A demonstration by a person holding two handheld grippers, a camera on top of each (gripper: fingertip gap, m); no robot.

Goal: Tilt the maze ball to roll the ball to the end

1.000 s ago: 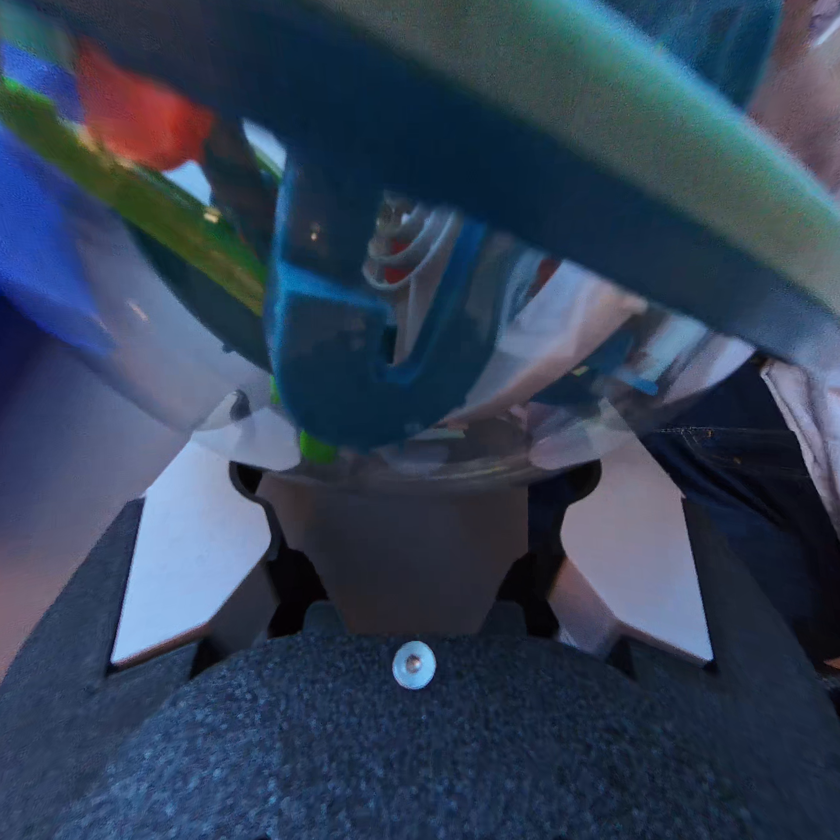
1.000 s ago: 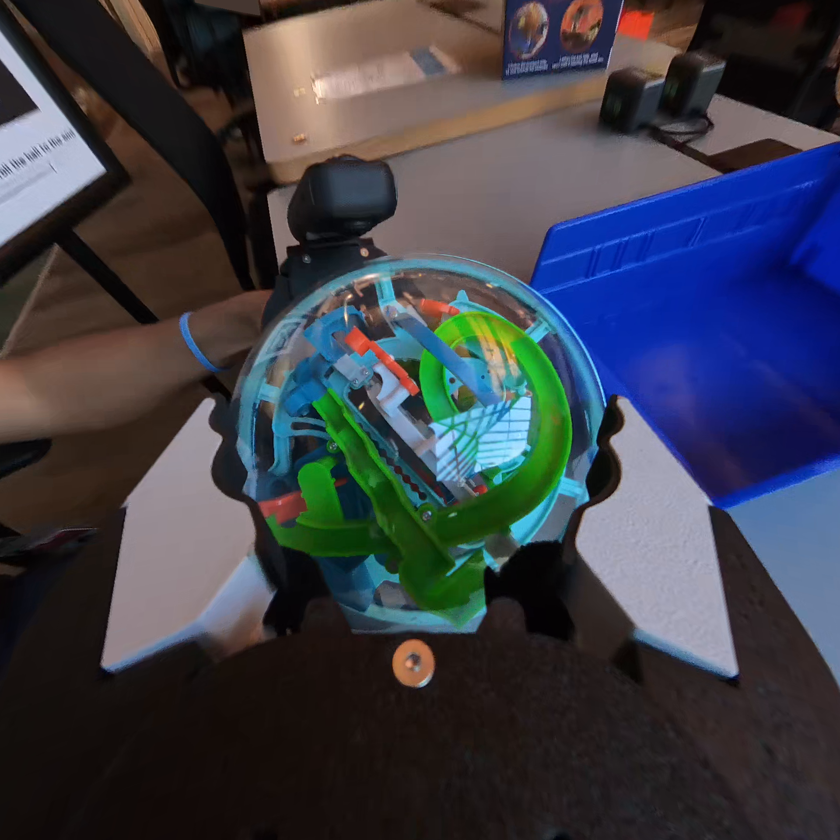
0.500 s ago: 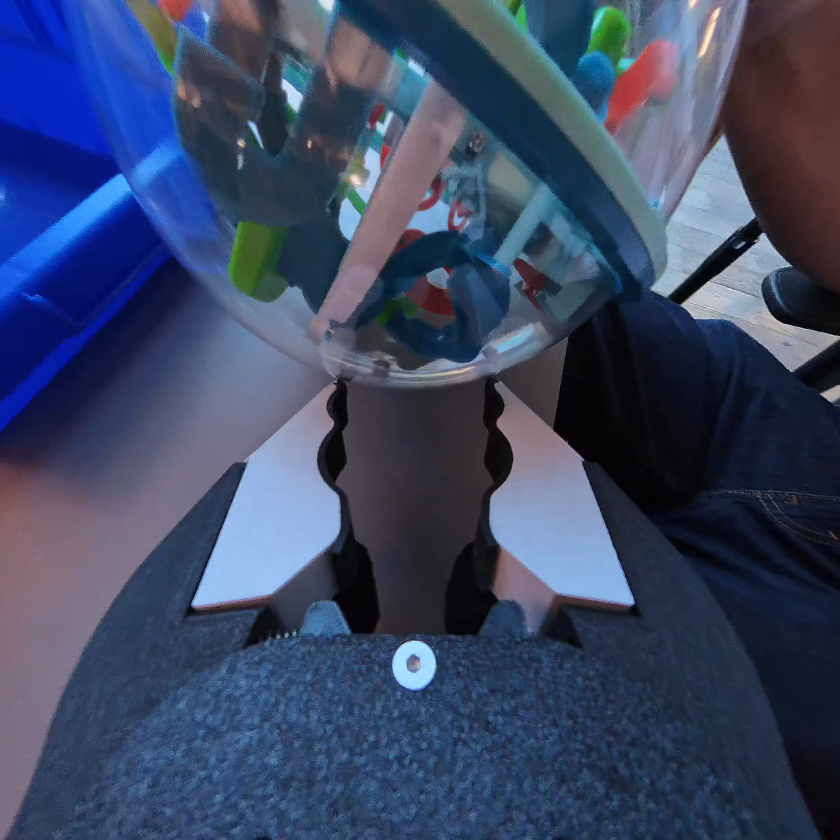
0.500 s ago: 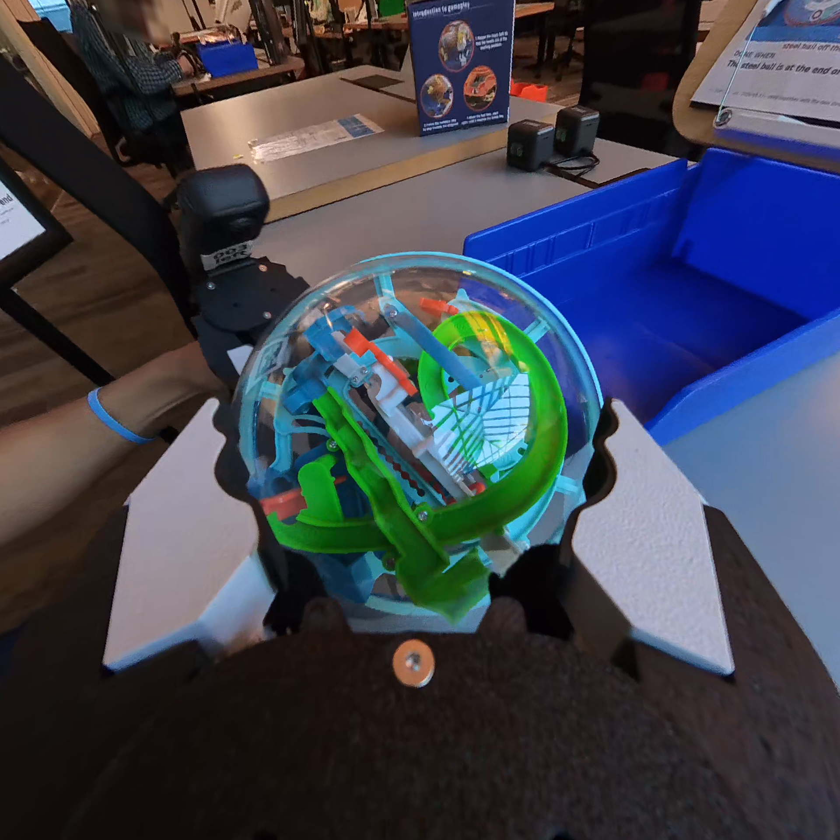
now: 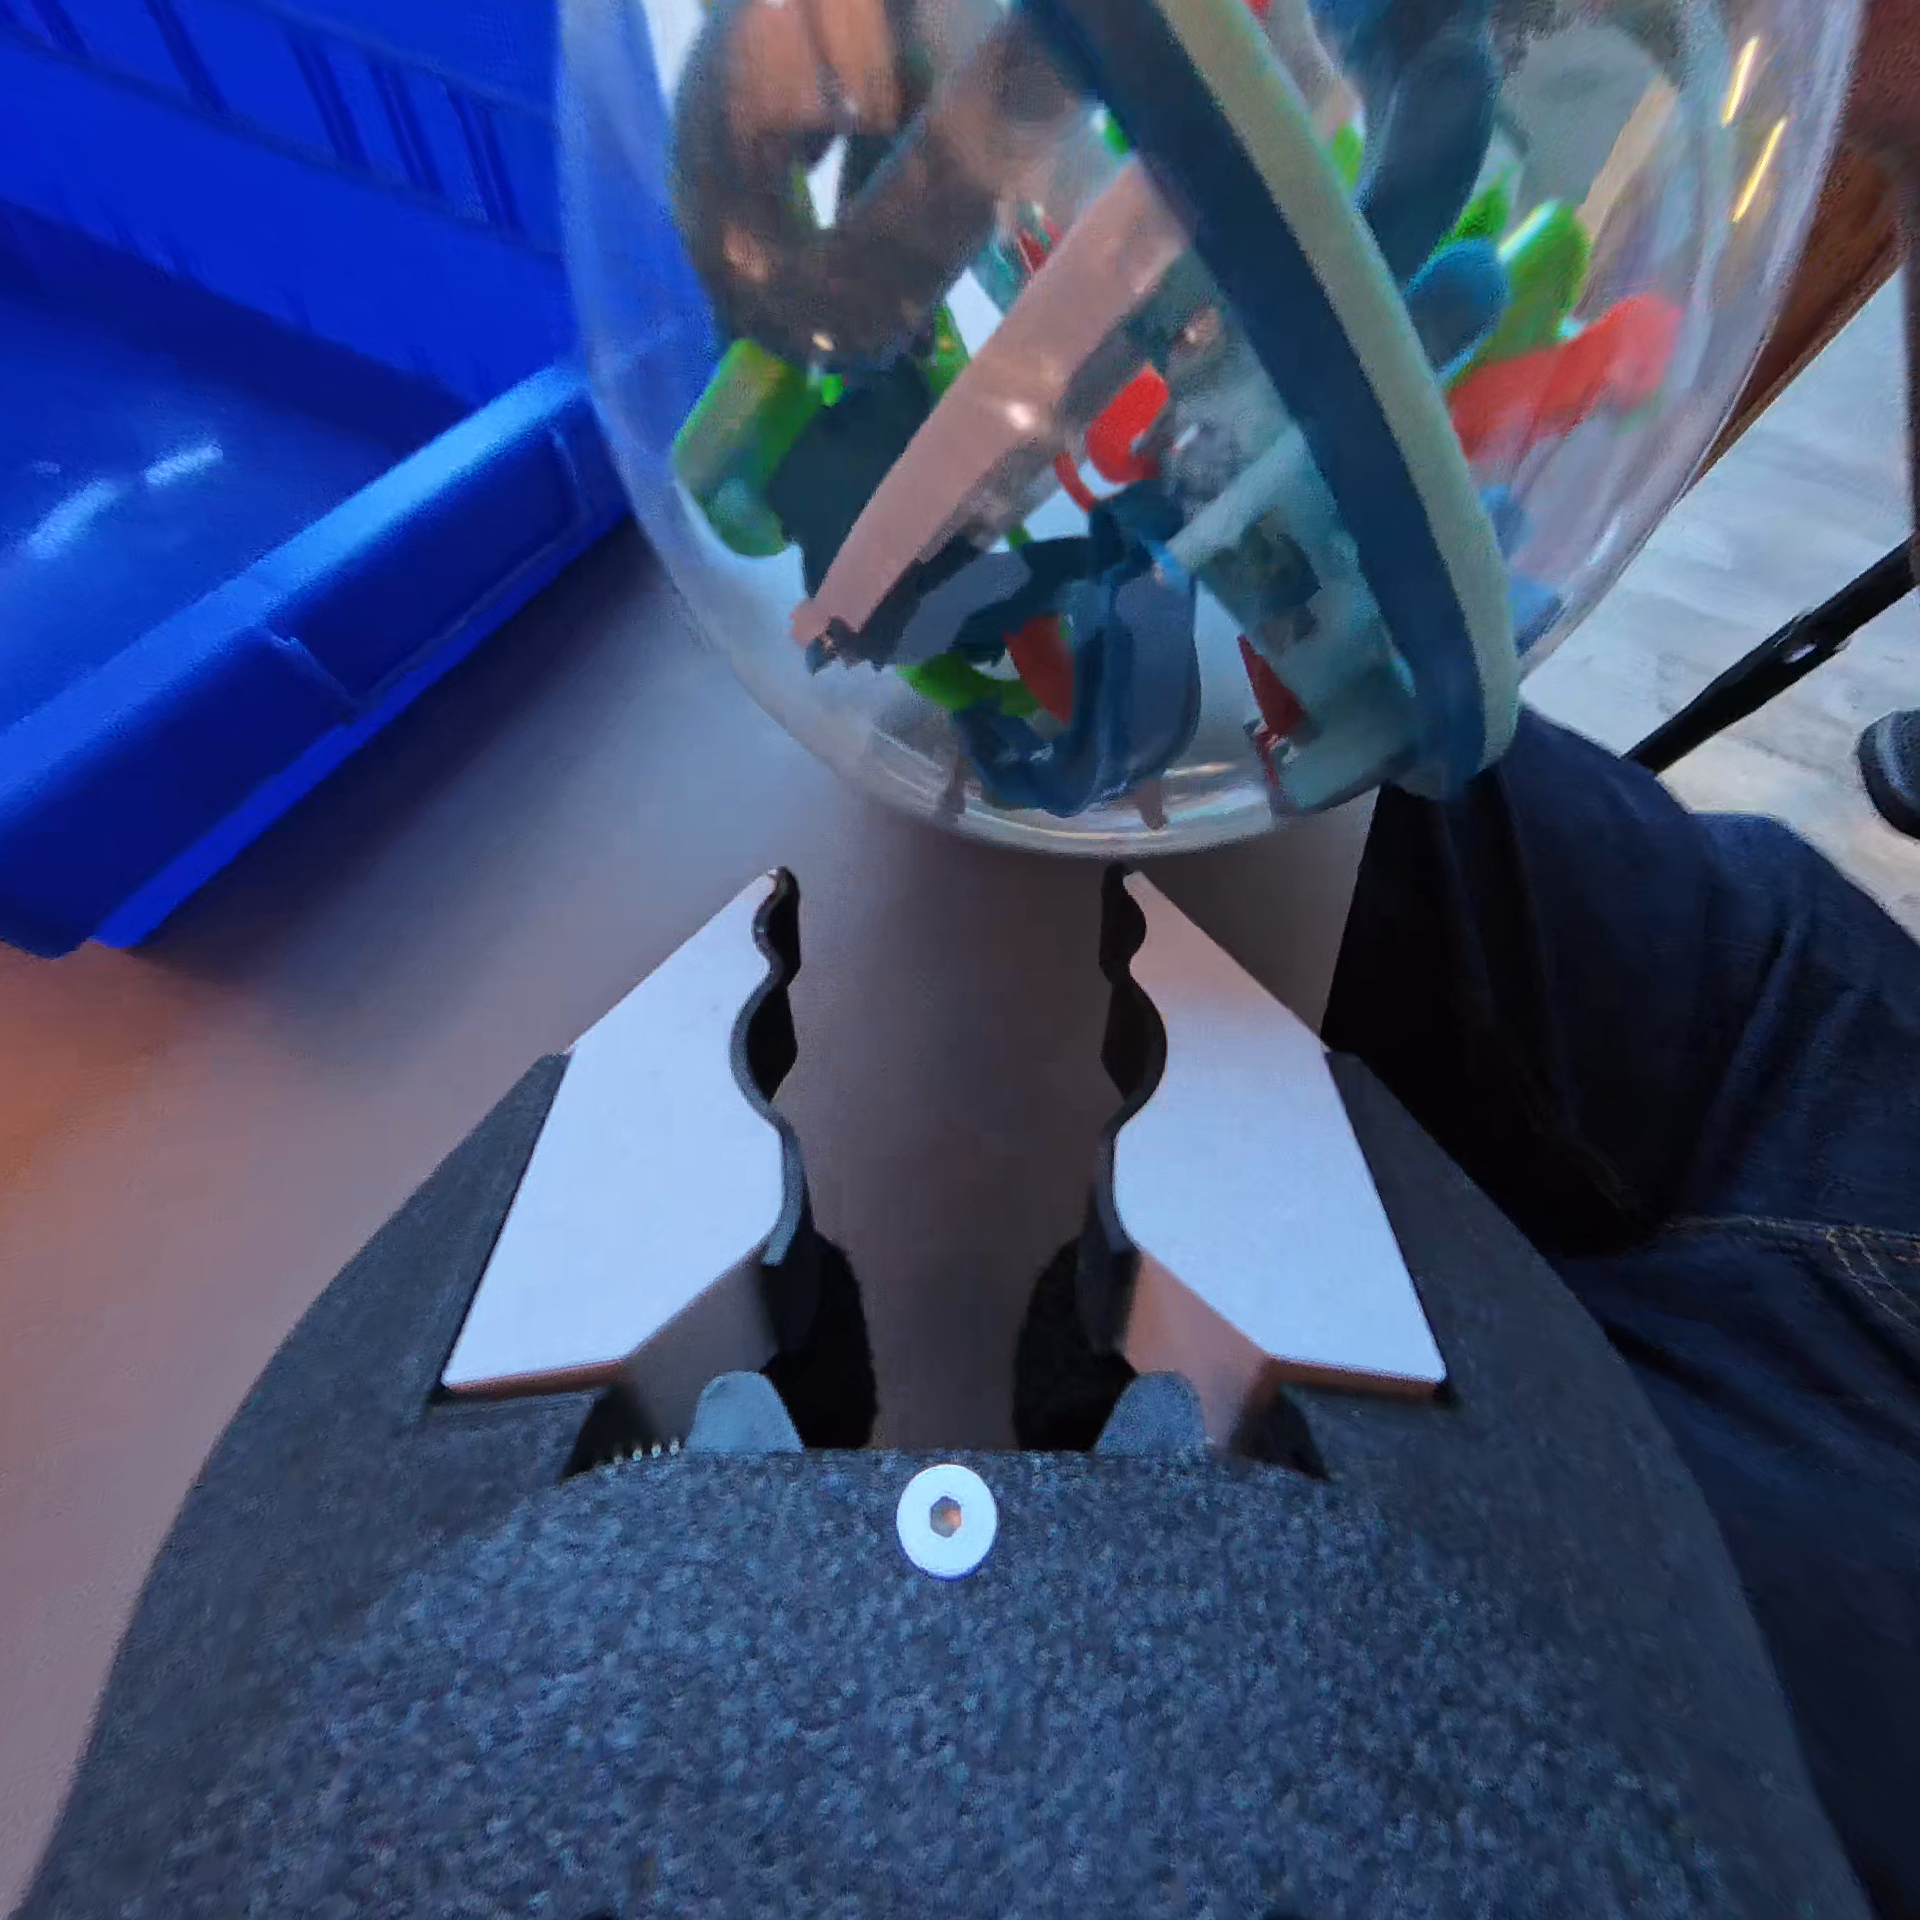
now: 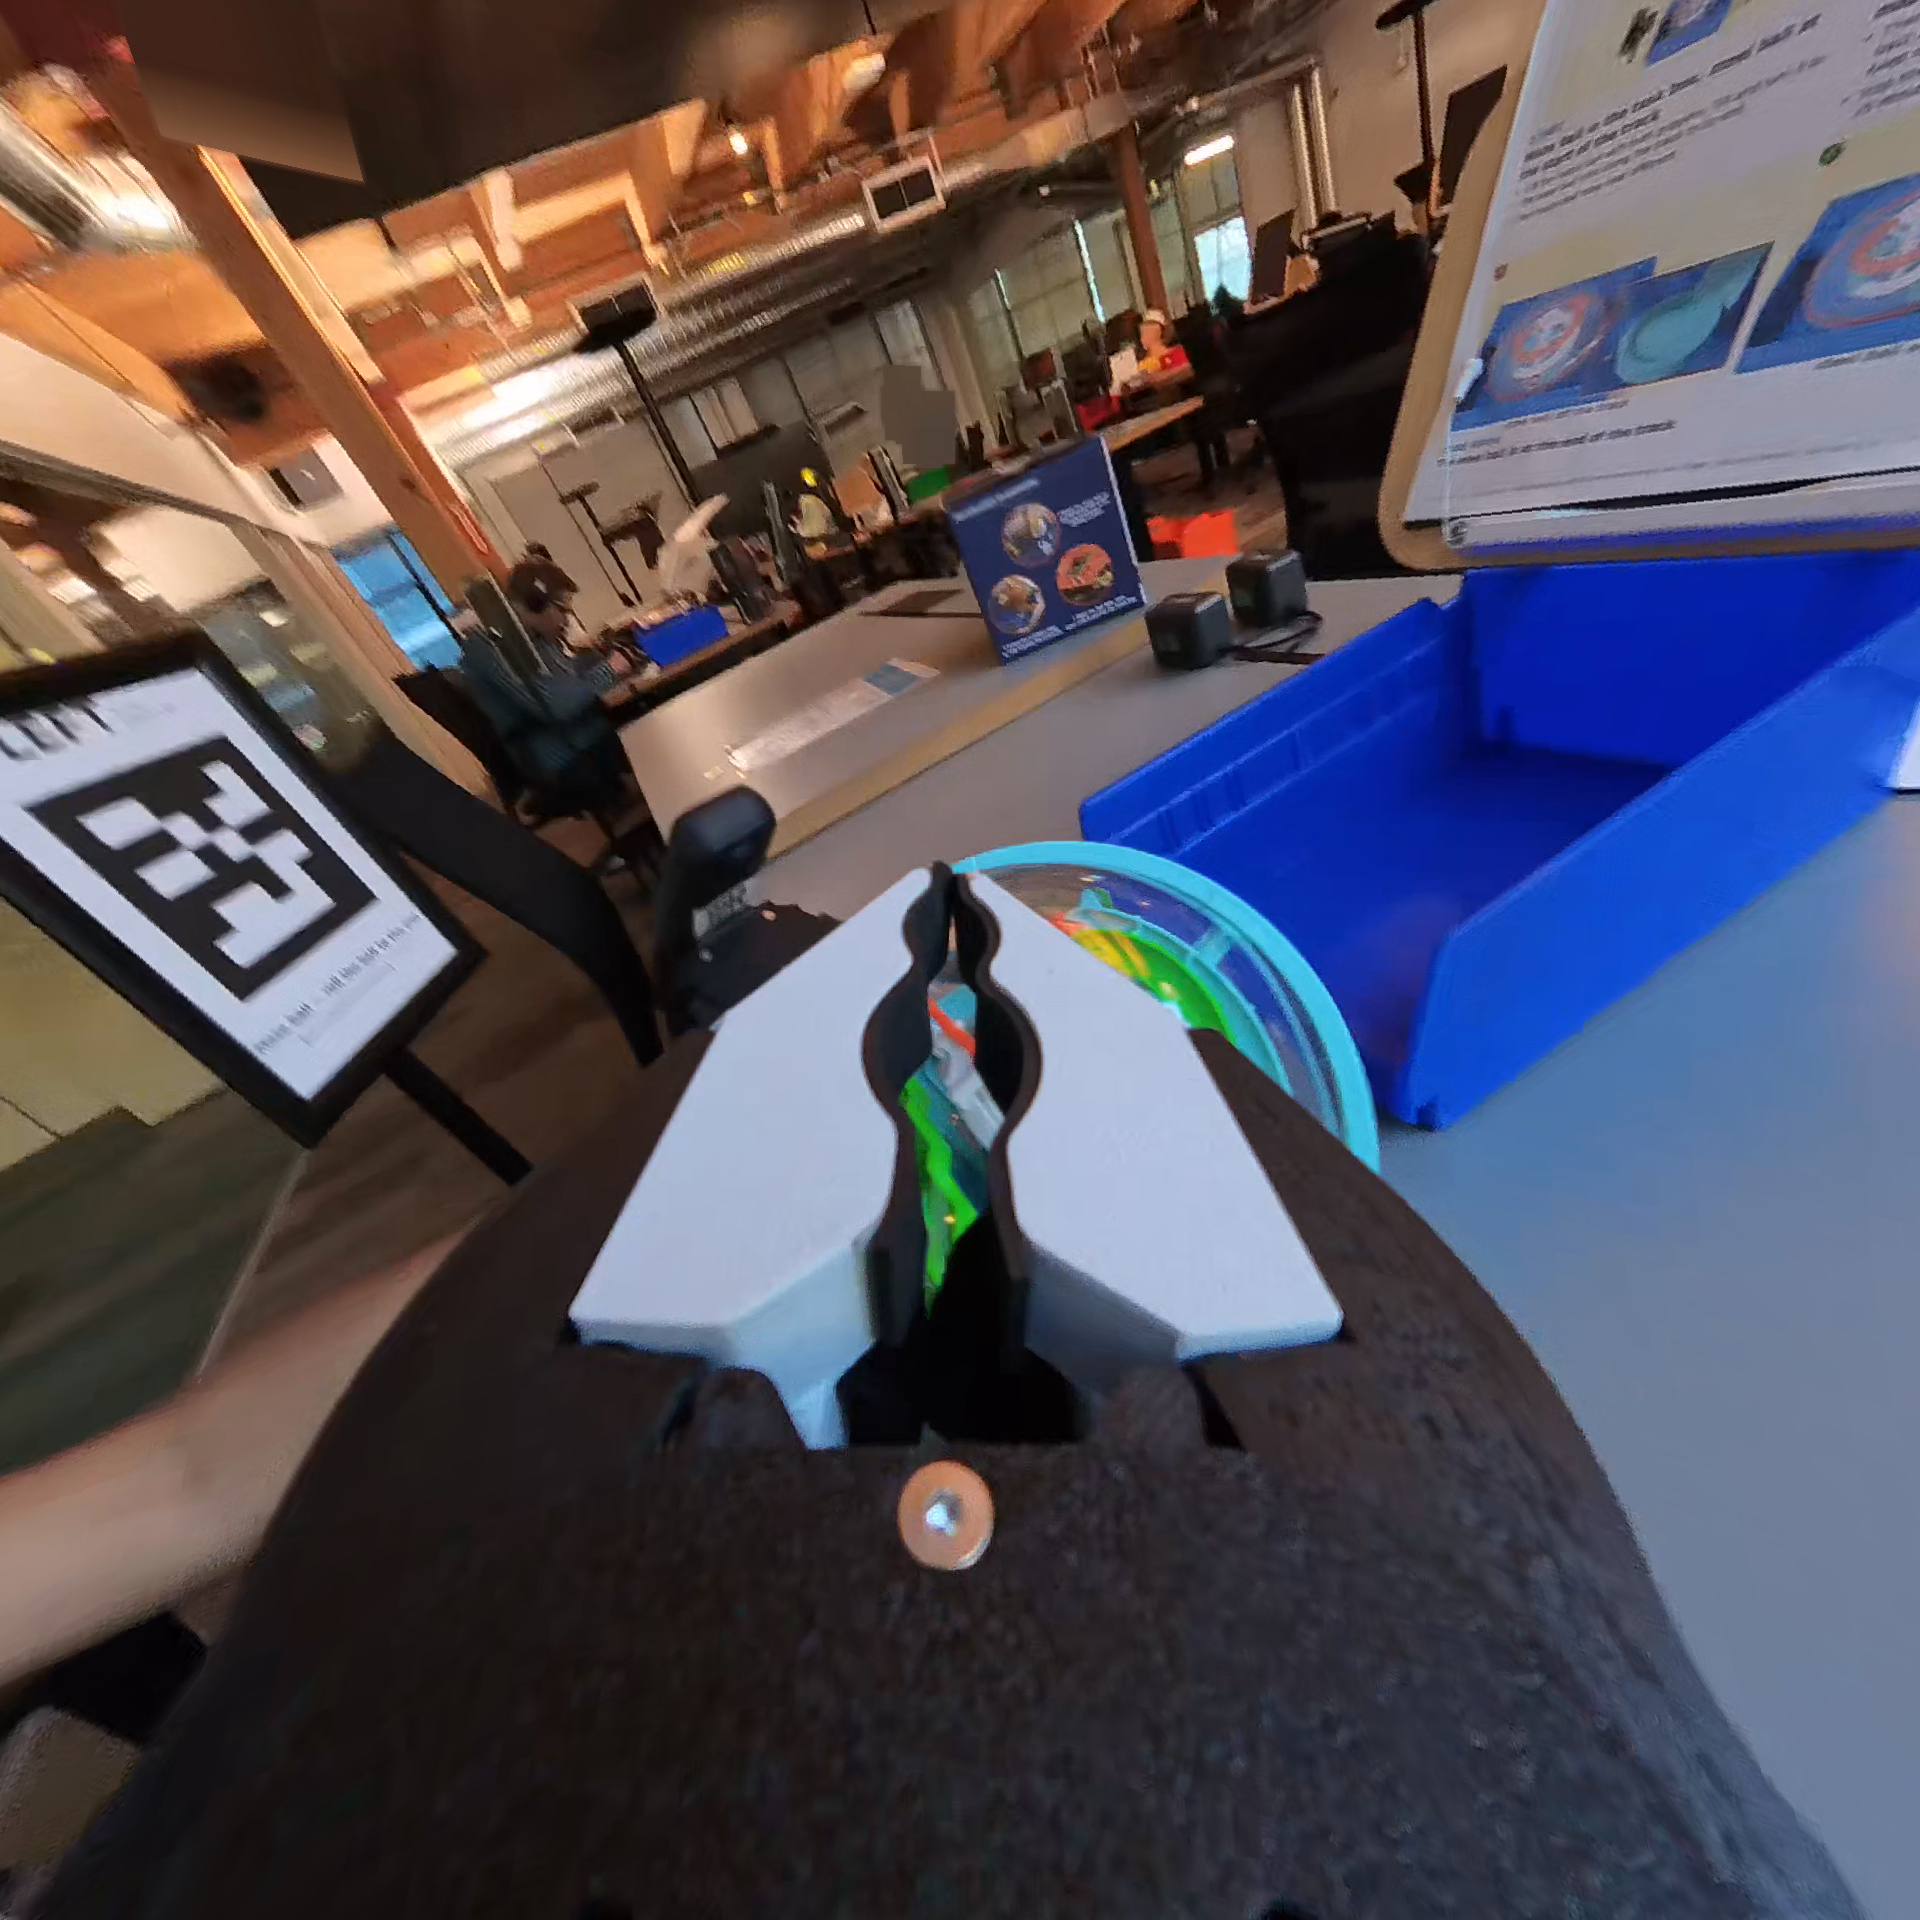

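Note:
The maze ball (image 5: 1091,416), a clear sphere with green, blue and red tracks inside and a pale blue rim, stands on the grey table (image 5: 416,1039) next to the blue bin (image 5: 260,644). My left gripper (image 5: 945,883) is open and empty, its fingertips just short of the ball and not touching it. In the right wrist view my right gripper (image 6: 951,883) is shut with its tips meeting on nothing. The ball (image 6: 1226,966) lies beyond and below its fingers. The left gripper's black body (image 6: 717,862) shows behind the ball.
The blue bin (image 6: 1507,831) stands right of the ball, under an instruction board (image 6: 1683,260). A framed sign with a black-and-white marker (image 6: 208,862) stands at the left. A person's leg (image 5: 1662,1039) is close on the left gripper's right. An arm (image 6: 156,1486) reaches in at lower left.
My right gripper let go of the ball, rose above it and shut on nothing. My left gripper drew back from the ball and its wide-open jaws narrowed.

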